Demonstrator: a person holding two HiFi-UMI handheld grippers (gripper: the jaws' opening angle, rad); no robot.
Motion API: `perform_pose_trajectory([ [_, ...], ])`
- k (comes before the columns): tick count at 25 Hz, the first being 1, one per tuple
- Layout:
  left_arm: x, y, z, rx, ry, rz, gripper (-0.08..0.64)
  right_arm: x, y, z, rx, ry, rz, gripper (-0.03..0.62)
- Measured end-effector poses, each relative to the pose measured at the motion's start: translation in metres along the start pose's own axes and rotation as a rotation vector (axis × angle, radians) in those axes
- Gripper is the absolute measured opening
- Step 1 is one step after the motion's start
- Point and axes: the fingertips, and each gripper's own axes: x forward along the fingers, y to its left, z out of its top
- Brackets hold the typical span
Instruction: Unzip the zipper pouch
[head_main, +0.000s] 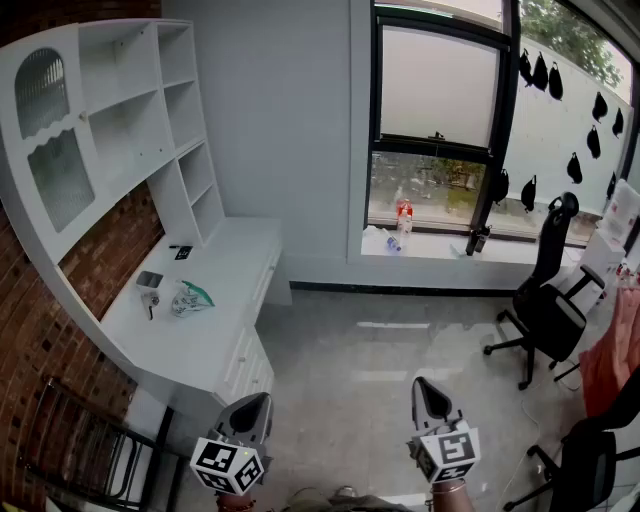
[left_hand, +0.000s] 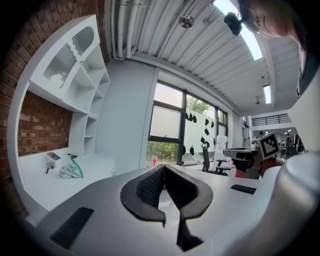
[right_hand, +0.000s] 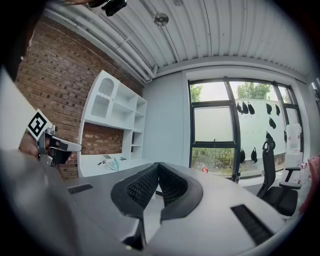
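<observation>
We are holding the left gripper (left_hand: 163, 166) and right gripper (right_hand: 158, 164) fully closed and empty, well apart from the pouch (head_main: 190, 297) lying mid-desk (head_main: 205, 345) toward its wall edge, so we are judging it best to step close and open both first.

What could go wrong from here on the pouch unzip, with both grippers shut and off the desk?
1. The left gripper and right gripper are both shut and empty, well short of the zipper pouch. Arriving shut would likely shove it across the desk.
2. The small items lie right beside the pouch, so a wide approach may knock them.
3. The zipper pull cannot be made out from here, so a jaw may pinch fabric instead.
</observation>
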Motion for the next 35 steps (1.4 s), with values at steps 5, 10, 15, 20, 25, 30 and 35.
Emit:
perform_pose_trajectory([
  [5,0.005,-0.004,-0.011,0.029,0.032,-0.013,0.003,0.004,-0.007,-0.001,-0.008,-0.010,-0.017,0.002],
  [10,0.010,-0.002,-0.015,0.034,0.049,-0.018,0.003,0.006,-0.010,-0.005,0.002,0.002,-0.021,0.002],
  [15,0.011,0.001,-0.014,0.042,0.048,-0.009,0.003,0.013,-0.003,-0.011,0.000,0.019,0.007,0.002],
  [20,0.016,-0.006,-0.013,0.042,0.022,-0.015,0.003,0.013,-0.006,-0.018,-0.018,0.034,0.010,0.002],
  [25,0.018,-0.007,-0.004,0.030,-0.031,-0.006,0.017,0.014,-0.016,-0.020,0.040,0.028,0.002,0.015],
  [30,0.019,-0.009,0.001,0.027,-0.052,-0.015,0.157,0.017,-0.016,-0.023,0.062,0.046,0.042,0.139],
  [35,0.025,-0.017,0.003,0.023,-0.063,-0.051,0.310,0.024,-0.004,-0.020,0.074,0.035,0.118,0.315],
])
